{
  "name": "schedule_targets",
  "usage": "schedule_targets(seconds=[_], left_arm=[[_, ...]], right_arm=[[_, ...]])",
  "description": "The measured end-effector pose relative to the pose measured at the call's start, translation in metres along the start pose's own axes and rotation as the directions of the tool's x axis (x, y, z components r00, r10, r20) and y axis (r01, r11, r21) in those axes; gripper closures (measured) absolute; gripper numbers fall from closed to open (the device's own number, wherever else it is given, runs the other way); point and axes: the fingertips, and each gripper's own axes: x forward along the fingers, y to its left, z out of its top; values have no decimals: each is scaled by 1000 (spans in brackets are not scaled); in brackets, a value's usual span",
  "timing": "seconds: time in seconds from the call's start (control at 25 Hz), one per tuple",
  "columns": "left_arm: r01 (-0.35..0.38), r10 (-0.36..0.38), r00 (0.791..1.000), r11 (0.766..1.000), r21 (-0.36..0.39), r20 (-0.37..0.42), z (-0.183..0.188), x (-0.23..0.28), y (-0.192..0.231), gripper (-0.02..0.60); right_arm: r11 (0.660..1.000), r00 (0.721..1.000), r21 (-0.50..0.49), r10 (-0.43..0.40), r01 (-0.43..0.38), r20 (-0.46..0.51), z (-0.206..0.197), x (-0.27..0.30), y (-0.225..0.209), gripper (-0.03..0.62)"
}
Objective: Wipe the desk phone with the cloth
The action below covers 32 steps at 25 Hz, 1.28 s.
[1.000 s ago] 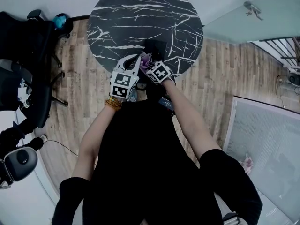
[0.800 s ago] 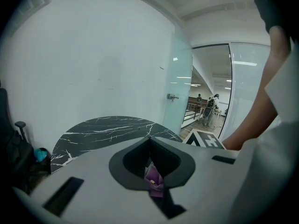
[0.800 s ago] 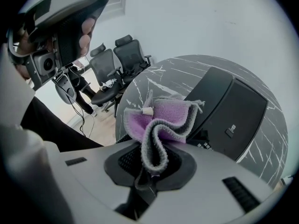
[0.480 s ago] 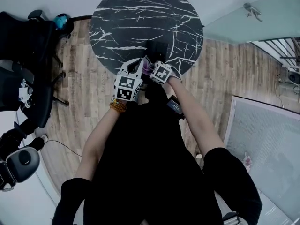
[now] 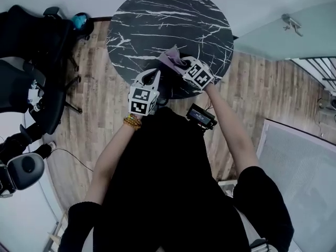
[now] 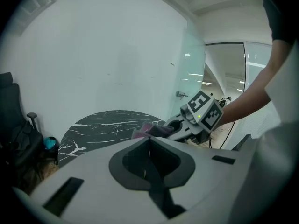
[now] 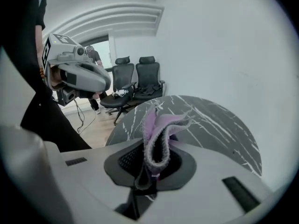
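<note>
My right gripper [image 5: 182,63] [image 7: 156,158] is shut on a purple-grey cloth [image 5: 172,57] [image 7: 159,132], held over the near right part of the round black marble table [image 5: 157,20] [image 7: 219,120] [image 6: 103,127]. The cloth sticks up folded from between the jaws. My left gripper [image 5: 152,77] [image 6: 149,148] hangs at the table's near edge, jaws pressed together with nothing in them. In the left gripper view the right gripper [image 6: 194,120] shows with the cloth [image 6: 148,129] at its tip. No desk phone can be made out in any view.
Black office chairs [image 5: 31,83] [image 7: 135,80] stand to the left of the table on the wooden floor [image 5: 262,88]. A small black device with a screen [image 5: 201,116] sits at the person's waist. A glass wall [image 6: 224,78] lies to the right, and a person [image 7: 92,55] stands behind the chairs.
My right gripper has carried the cloth up and right, farther over the table. The left gripper stays near the table's edge. A dark thing seen earlier on the table no longer shows.
</note>
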Motion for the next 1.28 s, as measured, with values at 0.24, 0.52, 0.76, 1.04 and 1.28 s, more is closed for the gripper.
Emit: schedule_targets(seconds=[0.24,0.52,0.76,1.04,1.28], left_arm=[[-66,66,998,998,-2,11,15,2,0,568],[-73,72,995,997,4,67,23,9,-26,568],[-35,34,996,999,22,77,14,21,-33,568],[-25,25,999,1000,12,45,3,21,-36,568],[-11,10,999,999,30,37,6,22,-43,568]], right_arm=[[995,991,7,-98,98,88,14,-8,-47,539],[997,992,30,-80,78,99,0,7,-48,539],[995,995,69,-79,74,60,-21,35,-53,539],[992,994,84,-99,94,52,-23,43,-51,539],[997,1000,73,-29,28,13,-28,41,-52,539]])
